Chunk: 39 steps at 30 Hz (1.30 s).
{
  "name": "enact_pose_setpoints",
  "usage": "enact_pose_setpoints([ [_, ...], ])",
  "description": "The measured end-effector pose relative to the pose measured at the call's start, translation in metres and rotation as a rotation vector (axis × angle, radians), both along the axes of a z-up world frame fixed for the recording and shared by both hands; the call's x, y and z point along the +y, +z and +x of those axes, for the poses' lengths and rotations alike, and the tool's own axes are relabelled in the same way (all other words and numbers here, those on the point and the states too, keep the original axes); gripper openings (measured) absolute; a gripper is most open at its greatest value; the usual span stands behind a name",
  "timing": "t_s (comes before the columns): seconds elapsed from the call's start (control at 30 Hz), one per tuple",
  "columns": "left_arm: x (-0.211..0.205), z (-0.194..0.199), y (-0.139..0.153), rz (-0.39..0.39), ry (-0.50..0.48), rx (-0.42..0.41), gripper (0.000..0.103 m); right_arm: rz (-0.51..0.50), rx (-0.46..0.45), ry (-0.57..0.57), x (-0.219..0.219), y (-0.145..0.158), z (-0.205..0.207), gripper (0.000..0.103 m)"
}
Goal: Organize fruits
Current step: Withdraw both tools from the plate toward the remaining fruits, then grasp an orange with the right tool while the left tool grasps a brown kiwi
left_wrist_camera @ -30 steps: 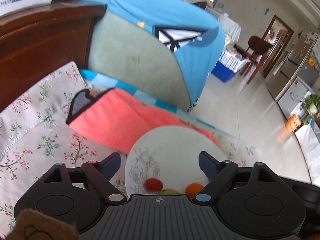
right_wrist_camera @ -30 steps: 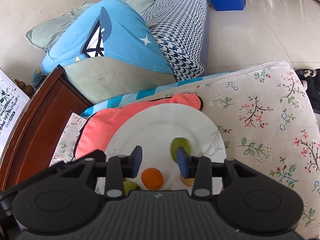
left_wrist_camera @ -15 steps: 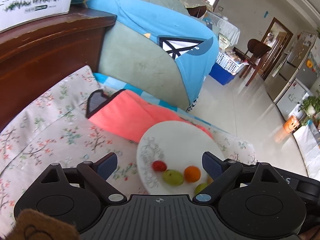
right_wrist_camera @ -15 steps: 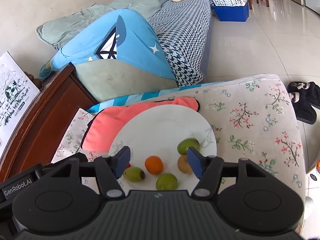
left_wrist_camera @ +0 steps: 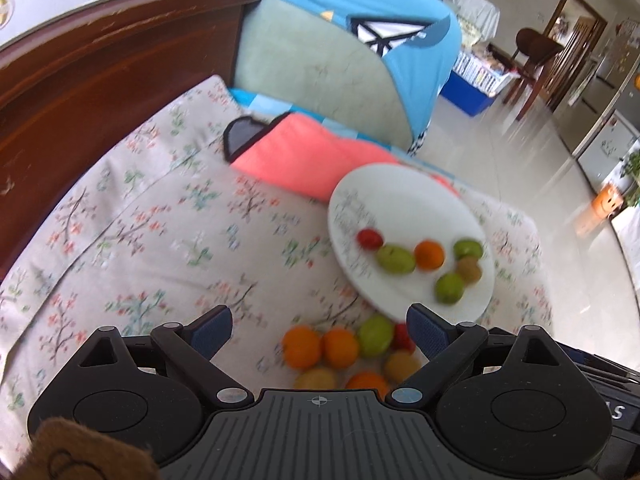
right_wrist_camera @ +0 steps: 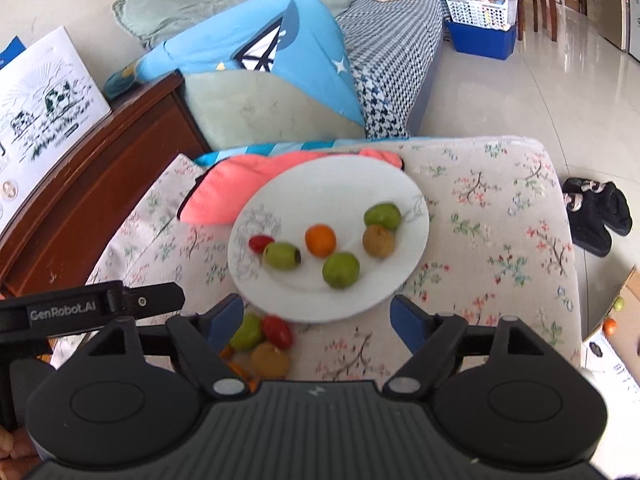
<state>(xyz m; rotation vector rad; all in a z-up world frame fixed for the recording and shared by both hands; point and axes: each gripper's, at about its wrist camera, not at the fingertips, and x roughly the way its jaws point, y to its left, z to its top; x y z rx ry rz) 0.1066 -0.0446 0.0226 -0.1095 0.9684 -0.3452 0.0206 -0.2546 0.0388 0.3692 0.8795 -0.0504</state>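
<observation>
Both grippers have pulled back from the plate (right_wrist_camera: 404, 196), jaws wide and empty: left gripper (left_wrist_camera: 320, 330), right gripper (right_wrist_camera: 318, 314). Six fruits sit mid-frame; the pile (left_wrist_camera: 340, 346) at lower centre awaits, likely next.

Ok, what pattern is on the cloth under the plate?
Small pink and green floral sprigs on beige cloth; clearest in the right wrist view, beside the plate.
</observation>
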Motion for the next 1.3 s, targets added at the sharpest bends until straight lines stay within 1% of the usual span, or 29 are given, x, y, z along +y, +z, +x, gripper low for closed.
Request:
enact_pose_setpoints([
  [0.1, 0.008, -0.008, -0.006, 0.028, -0.001, 0.016, 0.095, 0.02, 0.015, -0.011, 0.001, -0.005, -0.013, 0.081],
  [0.2, 0.017, -0.014, -0.014, 0.049, -0.002, 0.042, 0.095, 0.02, 0.026, -0.001, 0.005, -0.009, -0.024, 0.081],
  [0.37, 0.026, -0.023, -0.022, 0.118, -0.018, 0.039, 0.095, -0.003, 0.038, 0.03, 0.013, -0.016, -0.036, 0.081],
  [0.53, 0.03, -0.027, -0.033, 0.163, -0.04, 0.054, 0.095, -0.046, 0.068, 0.059, 0.022, -0.024, -0.038, 0.08],
  [0.63, 0.032, -0.025, -0.041, 0.184, -0.042, 0.076, 0.095, -0.046, 0.083, 0.085, 0.026, -0.028, -0.036, 0.08],
  [0.77, 0.036, -0.022, -0.053, 0.216, -0.029, 0.105, 0.095, -0.067, 0.079, 0.117, 0.033, -0.031, -0.035, 0.079],
  [0.93, 0.036, -0.024, -0.058, 0.252, -0.036, 0.09, 0.096, -0.069, 0.077, 0.149, 0.042, -0.035, -0.032, 0.075],
  [1.03, 0.033, -0.025, -0.062, 0.271, -0.034, 0.094, 0.103, -0.071, 0.074, 0.165, 0.046, -0.038, -0.03, 0.07],
  [1.07, 0.032, -0.027, -0.063, 0.277, -0.033, 0.082, 0.103, -0.07, 0.075, 0.168, 0.047, -0.039, -0.029, 0.07],
  [1.3, 0.033, -0.032, -0.064, 0.266, -0.017, 0.053, 0.103, -0.056, 0.059, 0.185, 0.053, -0.044, -0.023, 0.06],
])
